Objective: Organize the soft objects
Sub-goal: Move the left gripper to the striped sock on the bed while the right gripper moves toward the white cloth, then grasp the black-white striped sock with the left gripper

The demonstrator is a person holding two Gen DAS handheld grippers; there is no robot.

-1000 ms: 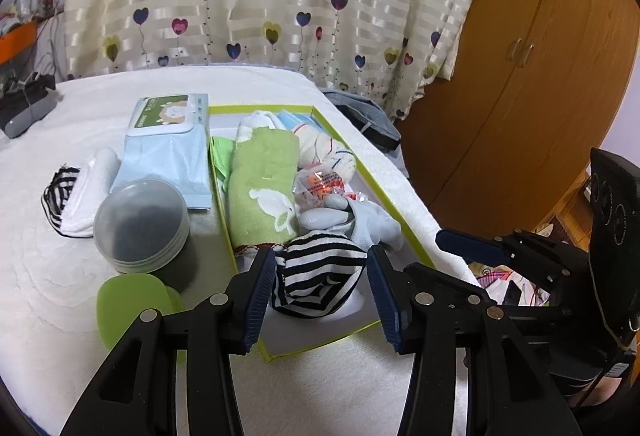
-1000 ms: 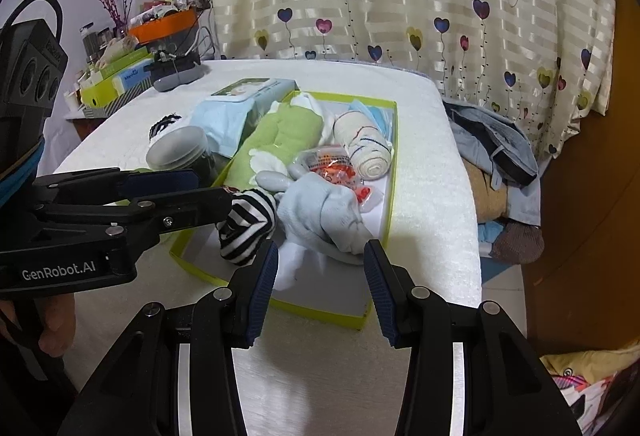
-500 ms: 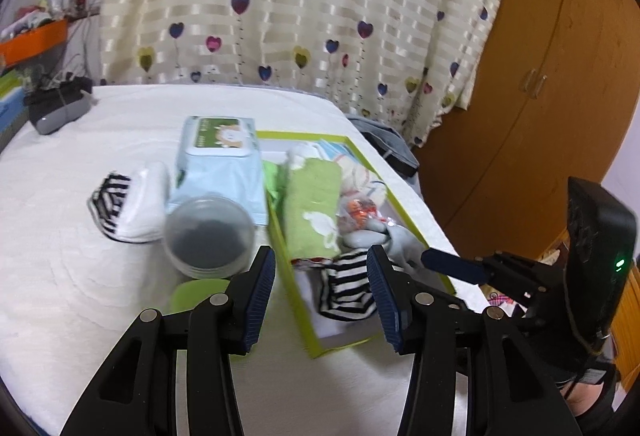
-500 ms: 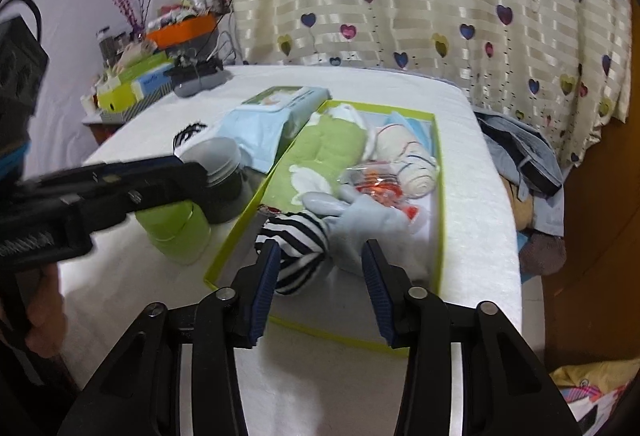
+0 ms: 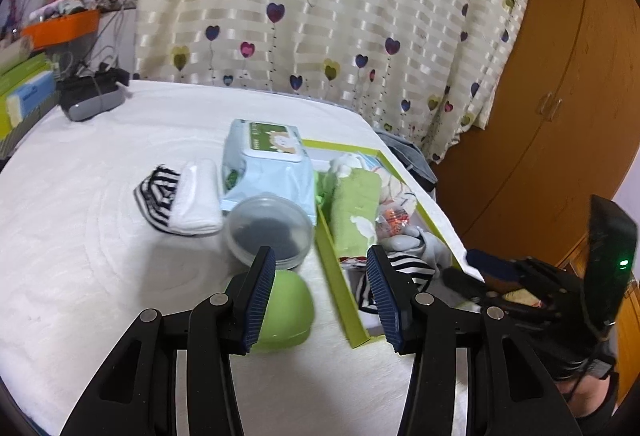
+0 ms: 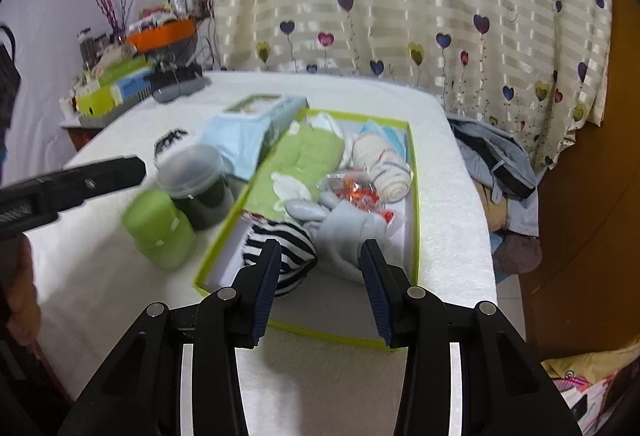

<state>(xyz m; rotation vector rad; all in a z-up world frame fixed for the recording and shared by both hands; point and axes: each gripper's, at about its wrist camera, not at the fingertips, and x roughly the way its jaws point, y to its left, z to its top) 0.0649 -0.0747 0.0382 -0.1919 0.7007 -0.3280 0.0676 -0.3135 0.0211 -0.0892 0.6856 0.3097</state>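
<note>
A green-rimmed box [image 6: 413,172] on the white bed holds a green towel [image 6: 298,166], a striped black-and-white sock [image 6: 280,240], a grey glove [image 6: 348,232] and a rolled cream cloth [image 6: 386,164]. The box also shows in the left wrist view [image 5: 334,272]. A second striped sock with a white cloth [image 5: 180,196] lies on the bed left of the box. My left gripper [image 5: 320,276] is open and empty, above the bed between a green container and the box. My right gripper [image 6: 318,268] is open and empty, just in front of the box's near end.
A blue wipes pack [image 5: 266,164], a clear lidded jar [image 5: 268,230] and a green container [image 5: 286,310] sit left of the box. A grey device [image 5: 92,98] lies at the far left. Clothes [image 6: 496,156] hang off the bed's right side by a wooden wardrobe [image 5: 560,96].
My left gripper has let go of the striped sock in the box and drawn back to the left. My right gripper has backed off slightly; both stay open.
</note>
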